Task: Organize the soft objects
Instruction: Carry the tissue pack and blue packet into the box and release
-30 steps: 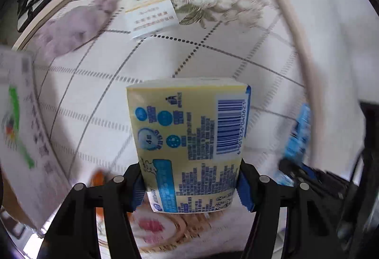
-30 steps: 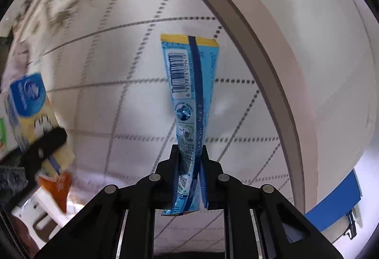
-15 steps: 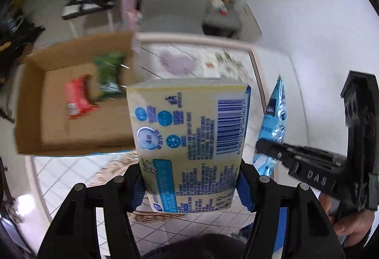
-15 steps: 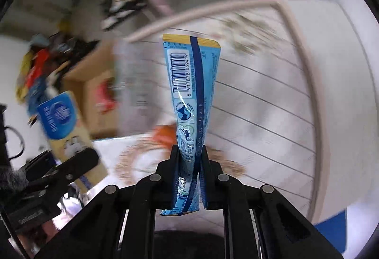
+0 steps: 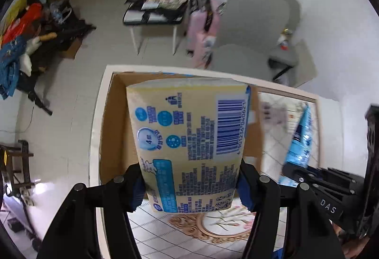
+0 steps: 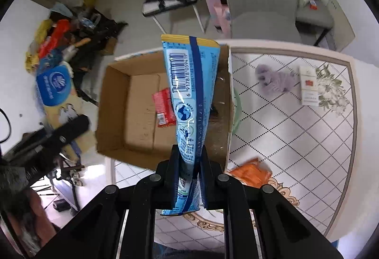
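Cardboard box (image 6: 139, 114) lay under both loads: the left gripper (image 5: 190, 184) squeezed the yellow tissue pack (image 5: 188, 140), the right gripper (image 6: 188, 174) pinched the blue pouch (image 6: 189, 93), and each should be lowered well inside the walls before release.

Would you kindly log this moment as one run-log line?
left gripper: shut on yellow tissue pack | right gripper: shut on blue pouch | cardboard box: ahead, red packet inside

box (image 6: 113, 102) on table (image 6: 296, 140), wrapper (image 6: 163, 108) inside
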`<state>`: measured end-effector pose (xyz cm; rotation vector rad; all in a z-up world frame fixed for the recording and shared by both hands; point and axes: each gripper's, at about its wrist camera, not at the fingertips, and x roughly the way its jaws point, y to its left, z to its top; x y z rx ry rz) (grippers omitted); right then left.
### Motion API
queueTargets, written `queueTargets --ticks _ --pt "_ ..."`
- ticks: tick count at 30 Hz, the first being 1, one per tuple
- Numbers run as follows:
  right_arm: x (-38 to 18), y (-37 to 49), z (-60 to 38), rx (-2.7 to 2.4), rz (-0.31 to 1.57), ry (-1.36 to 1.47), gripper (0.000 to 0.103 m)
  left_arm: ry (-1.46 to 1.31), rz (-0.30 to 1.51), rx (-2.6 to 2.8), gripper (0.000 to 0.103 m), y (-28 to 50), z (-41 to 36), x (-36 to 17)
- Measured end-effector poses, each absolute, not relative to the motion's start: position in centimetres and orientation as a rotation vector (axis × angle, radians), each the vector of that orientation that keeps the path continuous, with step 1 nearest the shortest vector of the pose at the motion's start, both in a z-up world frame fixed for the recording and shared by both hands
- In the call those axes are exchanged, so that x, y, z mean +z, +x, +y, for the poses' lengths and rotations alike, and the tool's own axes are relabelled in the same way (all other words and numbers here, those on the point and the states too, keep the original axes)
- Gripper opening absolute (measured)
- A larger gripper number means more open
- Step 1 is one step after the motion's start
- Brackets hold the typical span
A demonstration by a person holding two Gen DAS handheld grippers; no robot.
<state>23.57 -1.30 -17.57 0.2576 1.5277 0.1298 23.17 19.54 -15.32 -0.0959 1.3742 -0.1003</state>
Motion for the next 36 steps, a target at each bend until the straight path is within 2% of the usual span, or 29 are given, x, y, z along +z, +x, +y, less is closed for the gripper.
queueTargets --ticks 10,19,22,23,24,26,28,36 --pt "-29.1 26.8 -1.0 -0.015 1.706 0.306 0.016 -0.064 1.618 -0.045 0.061 31.8 22.6 -27.9" --pt "-31.8 27.5 -0.3 -0.063 1.741 0.261 0.017 -0.039 1.734 -0.007 0.062 35.8 23.3 -33.0" --pt "-31.3 27.5 0.3 -0.056 1.756 0.266 0.028 -0.054 1.745 0.002 0.062 36.0 23.5 -32.5" --pt "-31.1 27.5 0.4 -0.052 1.753 0.265 0.040 -0.060 1.736 0.005 0.062 36.1 23.7 -32.2" --pt "-31.0 27.5 0.5 -0.056 1.751 0.252 0.058 -0.068 1.729 0.002 0.062 36.1 23.9 -31.9" --pt "-30.5 27.4 0.8 -0.055 1.732 0.236 0.073 -0.080 1.713 -0.012 0.063 36.0 24.0 -31.1" --pt "-30.1 27.2 1.0 -0.062 1.732 0.223 0.074 -0.086 1.696 -0.019 0.071 35.6 24.1 -30.0" --pt "-28.1 26.1 2.1 -0.032 1.707 0.179 0.074 -0.085 1.610 -0.080 0.071 31.5 23.7 -25.5"
